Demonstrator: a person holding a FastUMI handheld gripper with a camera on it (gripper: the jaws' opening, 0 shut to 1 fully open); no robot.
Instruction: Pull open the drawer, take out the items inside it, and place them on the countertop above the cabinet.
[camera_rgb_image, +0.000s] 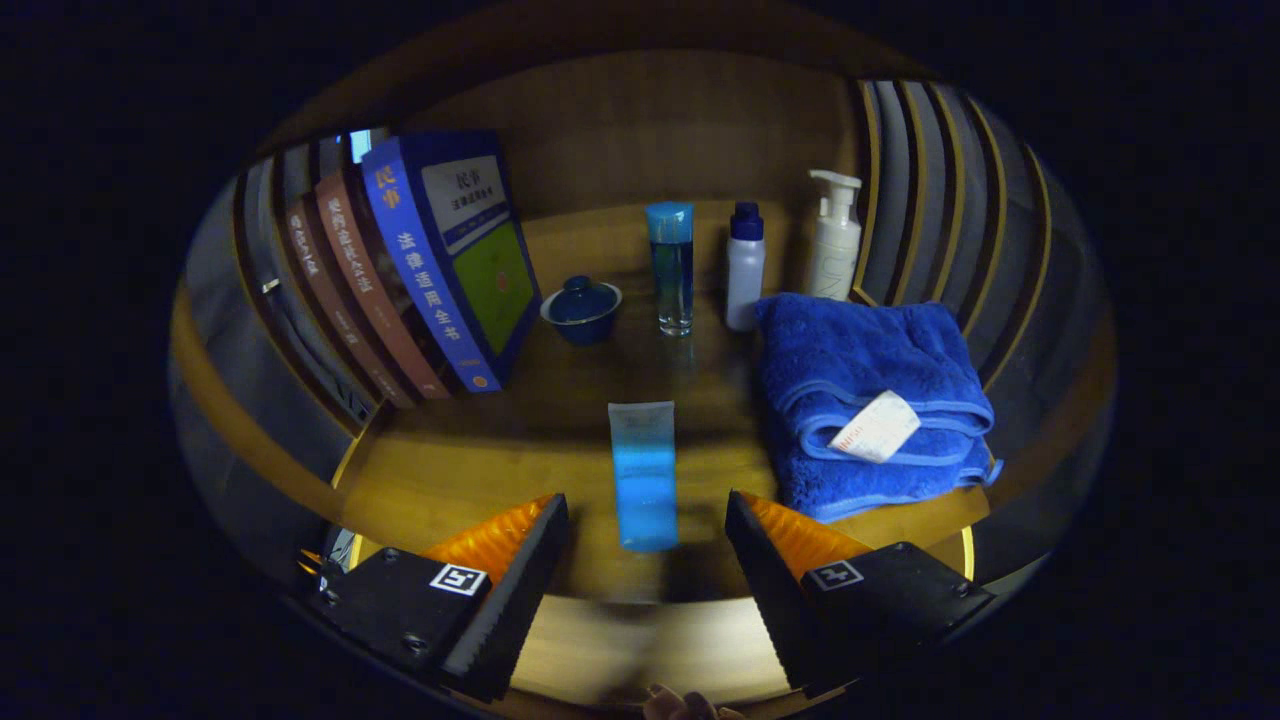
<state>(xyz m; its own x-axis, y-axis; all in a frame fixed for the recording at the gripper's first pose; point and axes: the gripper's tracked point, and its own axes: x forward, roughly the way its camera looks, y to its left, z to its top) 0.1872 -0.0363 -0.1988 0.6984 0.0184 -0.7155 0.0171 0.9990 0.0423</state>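
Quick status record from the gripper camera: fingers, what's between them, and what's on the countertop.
gripper: fingers open, pressing on nothing
between fingers: blue tube lying flat on the countertop, its near end in the gap, not touched
right of tube: folded blue towel with a white tag
beyond tube: lidded blue cup, tall blue bottle, white bottle with dark cap, pump bottle
left: leaning books
drawer: cannot tell
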